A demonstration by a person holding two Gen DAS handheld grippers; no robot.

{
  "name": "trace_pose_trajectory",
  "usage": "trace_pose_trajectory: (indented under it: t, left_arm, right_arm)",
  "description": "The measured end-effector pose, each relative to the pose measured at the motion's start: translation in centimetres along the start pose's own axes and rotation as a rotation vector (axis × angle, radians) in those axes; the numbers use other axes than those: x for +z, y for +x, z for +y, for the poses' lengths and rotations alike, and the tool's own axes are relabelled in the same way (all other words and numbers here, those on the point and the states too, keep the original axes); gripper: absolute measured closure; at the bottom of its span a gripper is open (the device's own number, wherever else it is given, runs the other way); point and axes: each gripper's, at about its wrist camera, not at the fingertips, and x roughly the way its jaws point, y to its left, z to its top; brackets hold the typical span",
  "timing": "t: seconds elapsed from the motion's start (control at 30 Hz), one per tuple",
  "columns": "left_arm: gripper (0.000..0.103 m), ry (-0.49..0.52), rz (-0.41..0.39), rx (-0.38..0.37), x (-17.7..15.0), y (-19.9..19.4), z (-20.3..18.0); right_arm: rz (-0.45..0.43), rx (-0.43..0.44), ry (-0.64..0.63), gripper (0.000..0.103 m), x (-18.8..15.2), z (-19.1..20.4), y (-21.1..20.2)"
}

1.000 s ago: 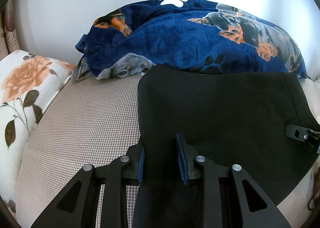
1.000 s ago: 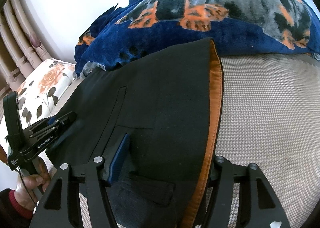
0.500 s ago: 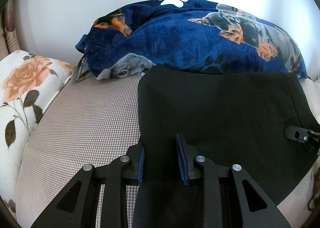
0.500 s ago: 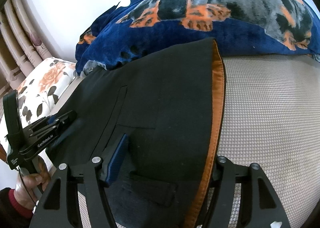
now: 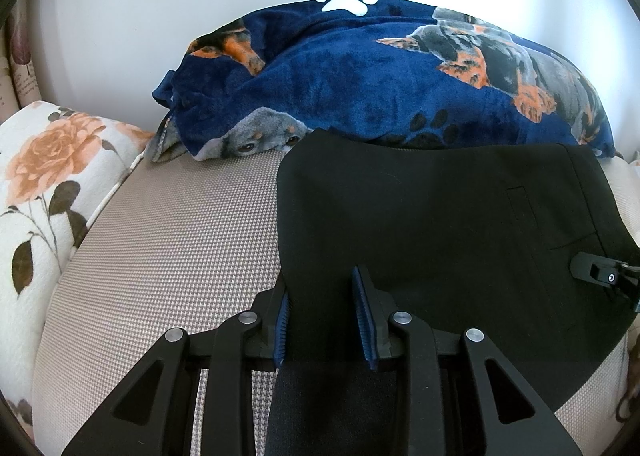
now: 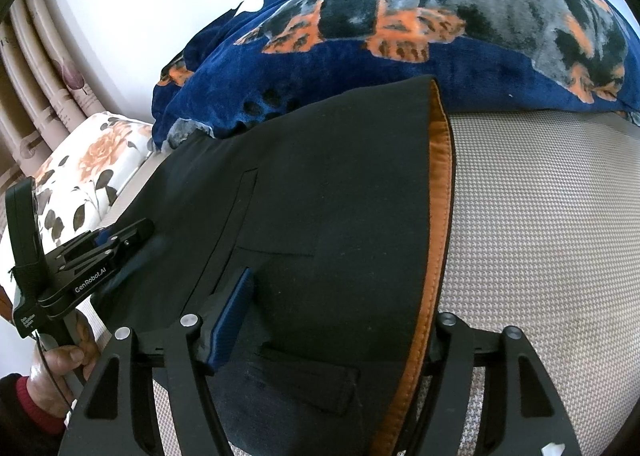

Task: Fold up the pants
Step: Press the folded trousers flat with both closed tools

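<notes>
The black pants (image 5: 432,224) lie folded flat on the beige woven seat (image 5: 180,240); an orange-lined waistband (image 6: 438,224) shows along their right edge in the right wrist view. My left gripper (image 5: 322,316) stands at the near left corner of the pants, jaws a little apart with black cloth between the blue pads (image 5: 366,320). My right gripper (image 6: 332,316) is wide open over the waist end, its left pad (image 6: 232,312) resting on the cloth; the right finger is hidden behind the waistband. The left gripper also shows in the right wrist view (image 6: 132,232).
A navy dog-print blanket (image 5: 380,84) is heaped at the back, touching the far edge of the pants. A floral cushion (image 5: 44,184) lies at the left. A white wall is behind. Bare seat (image 6: 540,236) lies right of the waistband.
Almost nothing has moved. In the right wrist view the pants have slid very slightly as the right gripper shifted a touch. The left gripper holds still.
</notes>
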Motion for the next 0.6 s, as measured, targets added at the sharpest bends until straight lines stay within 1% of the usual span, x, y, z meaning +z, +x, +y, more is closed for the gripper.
trace_pose_trajectory:
  t: [0.33,0.6]
  left_arm:
    - [0.070,0.002,-0.002,0.006,0.14,0.03,0.32]
    - [0.070,0.002,-0.003,0.009,0.02,-0.07,-0.13]
  right_arm:
    - [0.002,0.000,-0.003,0.038,-0.03,0.15,0.06]
    - [0.004,-0.001,-0.010,0.037,-0.11,0.14,0.00]
